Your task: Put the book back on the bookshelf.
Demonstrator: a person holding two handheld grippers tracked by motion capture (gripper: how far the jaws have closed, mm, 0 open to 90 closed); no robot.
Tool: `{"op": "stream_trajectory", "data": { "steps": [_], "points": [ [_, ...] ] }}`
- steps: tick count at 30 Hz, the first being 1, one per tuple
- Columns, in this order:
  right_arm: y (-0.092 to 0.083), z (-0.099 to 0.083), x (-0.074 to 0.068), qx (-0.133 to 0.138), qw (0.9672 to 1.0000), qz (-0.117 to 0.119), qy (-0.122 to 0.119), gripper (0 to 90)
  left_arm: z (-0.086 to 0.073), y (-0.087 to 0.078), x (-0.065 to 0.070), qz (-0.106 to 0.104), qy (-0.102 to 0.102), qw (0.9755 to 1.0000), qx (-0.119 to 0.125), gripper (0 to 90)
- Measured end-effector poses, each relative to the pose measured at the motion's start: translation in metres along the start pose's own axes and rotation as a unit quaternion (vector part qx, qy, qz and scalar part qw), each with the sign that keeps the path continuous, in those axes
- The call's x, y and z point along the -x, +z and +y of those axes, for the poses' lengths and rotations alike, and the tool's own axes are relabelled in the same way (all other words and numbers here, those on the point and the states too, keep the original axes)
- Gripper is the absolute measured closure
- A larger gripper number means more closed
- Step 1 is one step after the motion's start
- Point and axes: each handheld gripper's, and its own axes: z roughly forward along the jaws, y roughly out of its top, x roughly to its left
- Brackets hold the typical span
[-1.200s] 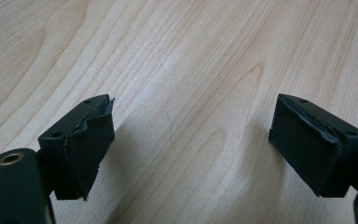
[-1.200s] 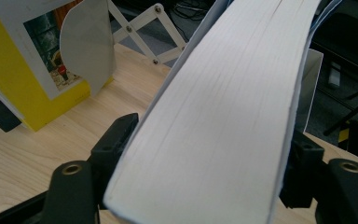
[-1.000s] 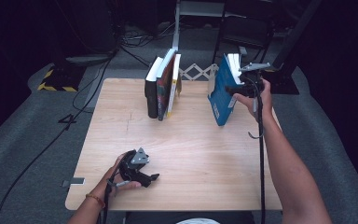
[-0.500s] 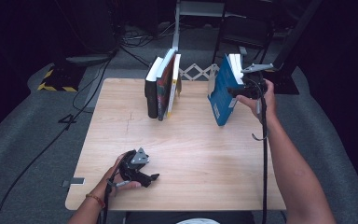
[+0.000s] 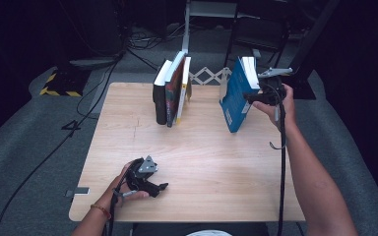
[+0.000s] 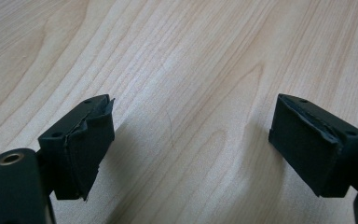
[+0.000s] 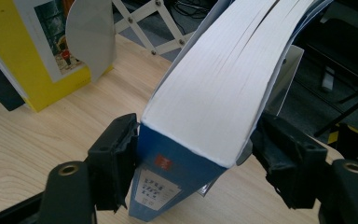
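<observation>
- The blue book (image 5: 235, 101) is standing on its lower edge at the far right of the tabletop (image 5: 202, 162), tilting so that its top leans toward the right tool (image 5: 256, 96).
- Its cover is a plain mid blue; in the right gripper view the blue book (image 7: 168, 163) is showing a thick white block of pages, with a small red square and a white label with dark print on the blue face turned to the camera.
- The right tool (image 7: 193, 163) is straddling the book — the left pad is pressing on the blue cover and the right pad is sitting against the far cover, so the jaws are clamping the book across its thickness.
- The left tool (image 5: 152, 184) is resting low at the near left of the tabletop, well apart from every book; in the left gripper view the left tool (image 6: 191, 149) is showing its jaws standing wide apart over bare wood, with nothing between them.
- A row of three books (image 5: 172, 91) is standing at the far middle of the tabletop, leaning on each other — a dark one, a red-and-dark one and a yellow-edged one.
- The yellow book (image 7: 42, 60) is standing nearest the blue book, with open tabletop between them.
- A white folding lattice (image 5: 209, 76) is standing behind the tabletop's far edge, between the row and the blue book.
</observation>
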Motion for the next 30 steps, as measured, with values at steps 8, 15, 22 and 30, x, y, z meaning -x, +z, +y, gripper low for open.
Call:
{"op": "stream_trajectory", "data": {
  "steps": [8,15,22,30],
  "points": [
    [-0.001,-0.002,0.002,0.002,1.0,0.005,0.003,32.9,0.0,0.0,0.0,0.0,0.0,1.0,0.0,13.9],
    [-0.002,-0.003,0.004,0.003,1.0,0.002,0.003,35.1,0.0,0.0,0.0,0.0,0.001,1.0,-0.001,13.9],
    [-0.003,-0.004,0.006,0.004,1.0,0.001,0.009,34.1,0.0,0.0,0.0,0.0,0.001,1.0,-0.001,13.9],
    [-0.004,-0.008,0.012,0.005,0.9999,-0.007,0.008,38.0,0.0,0.0,0.0,0.0,0.001,1.0,-0.001,13.9]
  ]
}}
